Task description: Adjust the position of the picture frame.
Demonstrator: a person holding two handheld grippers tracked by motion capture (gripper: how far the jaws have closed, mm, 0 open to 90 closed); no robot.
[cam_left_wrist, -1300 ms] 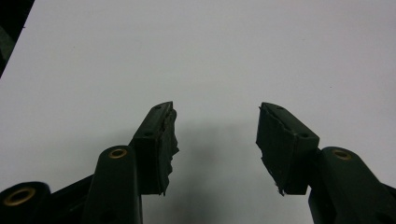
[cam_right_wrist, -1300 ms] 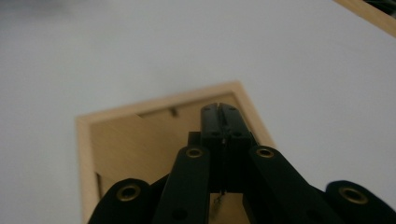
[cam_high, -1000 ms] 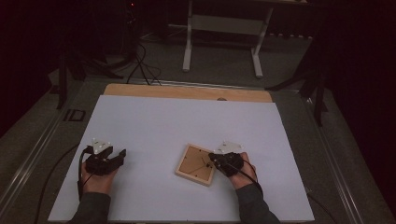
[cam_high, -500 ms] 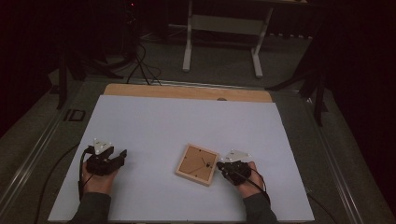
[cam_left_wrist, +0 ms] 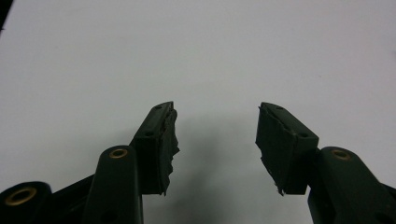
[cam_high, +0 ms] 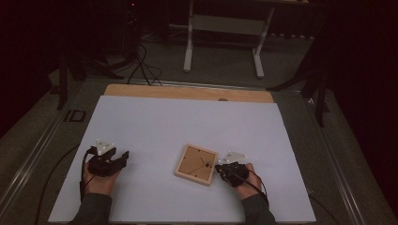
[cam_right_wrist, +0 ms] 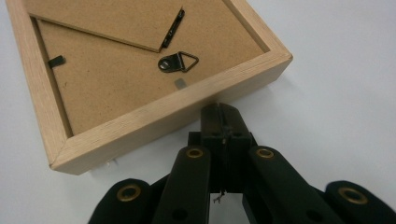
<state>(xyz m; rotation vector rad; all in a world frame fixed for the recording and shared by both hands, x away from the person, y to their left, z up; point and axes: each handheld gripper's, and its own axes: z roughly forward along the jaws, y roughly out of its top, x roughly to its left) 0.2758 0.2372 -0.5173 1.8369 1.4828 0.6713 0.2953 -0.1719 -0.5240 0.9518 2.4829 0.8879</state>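
We log a wooden frame [cam_right_wrist: 140,88] face-down just ahead of our closed, empty right gripper [cam_right_wrist: 223,114]; left gripper [cam_left_wrist: 217,135] gapes wide.

A lab or recording studio is showing here: a table [cam_high: 141,117] covered in a plain white sheet is sitting in a dark room, with cables [cam_high: 141,61] trailing over the grey floor and a metal stand [cam_high: 224,23] standing beyond its far edge.

The left gripper [cam_high: 123,157] sits low at the near left, jaws spread wide and pointing right. The right gripper [cam_high: 218,169] sits at the near right, jaws pressed together and pointing left.
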